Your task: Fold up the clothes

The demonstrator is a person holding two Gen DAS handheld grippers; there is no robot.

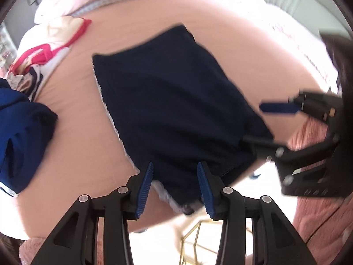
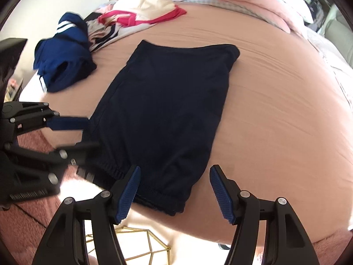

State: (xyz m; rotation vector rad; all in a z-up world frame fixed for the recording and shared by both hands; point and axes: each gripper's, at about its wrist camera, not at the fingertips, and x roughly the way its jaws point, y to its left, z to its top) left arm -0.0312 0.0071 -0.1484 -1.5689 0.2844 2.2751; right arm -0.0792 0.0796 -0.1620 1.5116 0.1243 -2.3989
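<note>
While the dark shorts (image 2: 167,114) lay flat mid-bed (image 2: 275,110), I held left gripper (image 1: 174,185) and right gripper (image 2: 174,192) agape, empty, at their near hem (elastic edge); I judged both should pinch evenly before folding.

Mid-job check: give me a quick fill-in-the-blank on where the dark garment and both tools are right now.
1. The navy garment lies flat on the ____ bedsheet.
2. The left tool and the right tool both sit at the garment's ____ hem, its near edge.
3. The jaws of both tools stand ____.
4. The royal-blue garment with white stripes lies to the navy garment's ____ in the right wrist view.

Missing words: pink; elastic; open; left
</note>
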